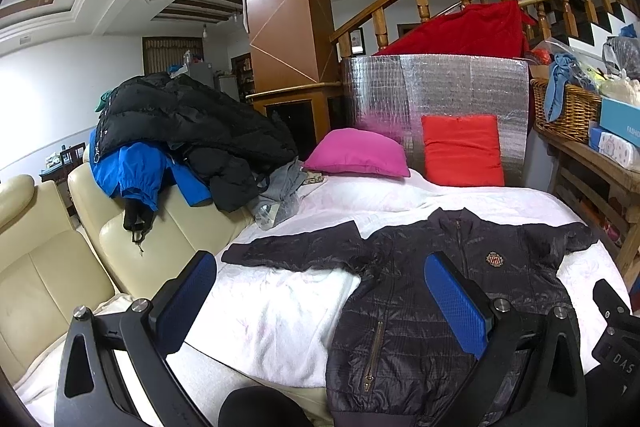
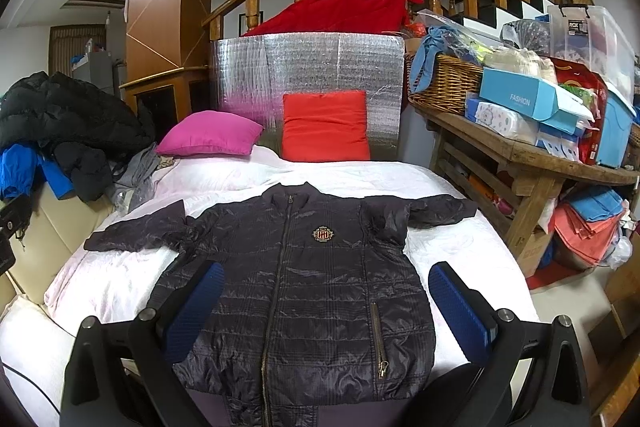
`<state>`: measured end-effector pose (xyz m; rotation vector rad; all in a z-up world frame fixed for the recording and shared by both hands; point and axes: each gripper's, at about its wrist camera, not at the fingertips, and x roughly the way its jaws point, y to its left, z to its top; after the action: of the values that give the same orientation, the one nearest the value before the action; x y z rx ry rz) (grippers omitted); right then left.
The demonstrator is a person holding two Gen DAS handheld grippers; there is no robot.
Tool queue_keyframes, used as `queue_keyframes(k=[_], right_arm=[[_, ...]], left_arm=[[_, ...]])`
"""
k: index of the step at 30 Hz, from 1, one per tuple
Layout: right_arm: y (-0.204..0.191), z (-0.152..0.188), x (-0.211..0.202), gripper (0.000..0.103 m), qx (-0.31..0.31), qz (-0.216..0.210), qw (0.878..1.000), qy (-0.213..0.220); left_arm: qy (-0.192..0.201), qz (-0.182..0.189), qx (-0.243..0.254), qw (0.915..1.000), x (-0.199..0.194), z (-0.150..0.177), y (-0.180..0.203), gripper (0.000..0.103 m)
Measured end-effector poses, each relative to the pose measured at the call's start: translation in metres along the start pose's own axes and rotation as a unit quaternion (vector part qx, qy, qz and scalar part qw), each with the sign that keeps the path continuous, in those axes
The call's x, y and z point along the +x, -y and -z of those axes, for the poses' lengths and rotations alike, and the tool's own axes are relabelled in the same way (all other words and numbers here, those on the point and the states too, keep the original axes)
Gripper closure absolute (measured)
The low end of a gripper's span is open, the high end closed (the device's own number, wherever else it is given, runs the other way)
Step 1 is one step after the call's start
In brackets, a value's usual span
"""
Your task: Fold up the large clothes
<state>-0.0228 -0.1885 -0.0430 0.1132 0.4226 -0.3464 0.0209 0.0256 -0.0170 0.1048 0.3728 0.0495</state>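
Note:
A dark quilted zip jacket (image 2: 304, 283) with a chest badge lies flat, front up, on the white bed cover (image 2: 112, 283), both sleeves spread out to the sides. It also shows in the left wrist view (image 1: 440, 307). My left gripper (image 1: 320, 291) is open and empty, hovering above the jacket's left side and the bare cover. My right gripper (image 2: 326, 301) is open and empty, above the jacket's lower half. Part of the right gripper's body (image 1: 616, 339) shows at the right edge of the left wrist view.
A pile of black and blue coats (image 1: 176, 143) lies on the cream sofa (image 1: 48, 267) to the left. A pink cushion (image 2: 208, 133) and a red cushion (image 2: 324, 127) sit at the bed's head. A cluttered wooden table (image 2: 532, 163) stands to the right.

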Motion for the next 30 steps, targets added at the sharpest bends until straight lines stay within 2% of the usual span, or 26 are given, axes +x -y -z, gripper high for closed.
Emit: queue_keyframes(k=[4, 7, 10, 13, 15, 18, 21, 24, 26, 30], right_arm=[[0.005, -0.001, 0.010, 0.000, 0.001, 0.007, 1.000, -0.005], [0.019, -0.004, 0.027, 0.000, 0.009, 0.015, 1.000, -0.014], [0.047, -0.009, 0.053, 0.000, 0.037, 0.020, 0.999, -0.031], [0.090, -0.012, 0.084, 0.000, 0.078, 0.034, 0.996, -0.038], [0.123, -0.016, 0.112, 0.000, 0.100, 0.054, 0.992, -0.046], [0.172, -0.021, 0.157, 0.000, 0.134, 0.056, 0.987, -0.071], [0.219, -0.023, 0.204, 0.000, 0.188, 0.035, 0.977, -0.095], [0.269, -0.026, 0.254, 0.000, 0.259, -0.004, 0.960, -0.107], [0.299, -0.024, 0.288, 0.000, 0.306, -0.032, 0.944, -0.116], [0.348, -0.014, 0.352, 0.000, 0.394, -0.051, 0.911, -0.113]], left_arm=[[-0.018, 0.015, 0.000, 0.9997, 0.016, 0.005, 0.006, 0.000], [-0.060, 0.036, 0.003, 0.9975, 0.050, 0.013, 0.016, 0.000], [-0.126, 0.057, 0.015, 0.9903, 0.104, 0.027, 0.034, 0.000], [-0.196, 0.072, 0.032, 0.9773, 0.169, 0.047, 0.059, 0.000], [-0.229, 0.080, 0.035, 0.9694, 0.204, 0.059, 0.075, 0.000], [-0.264, 0.088, 0.041, 0.9595, 0.250, 0.074, 0.100, 0.000], [-0.286, 0.094, 0.050, 0.9521, 0.289, 0.083, 0.126, 0.000], [-0.290, 0.116, 0.047, 0.9489, 0.315, 0.086, 0.148, 0.000], [-0.277, 0.132, 0.042, 0.9508, 0.321, 0.084, 0.161, 0.000], [-0.232, 0.153, 0.052, 0.9591, 0.327, 0.083, 0.182, 0.000]])
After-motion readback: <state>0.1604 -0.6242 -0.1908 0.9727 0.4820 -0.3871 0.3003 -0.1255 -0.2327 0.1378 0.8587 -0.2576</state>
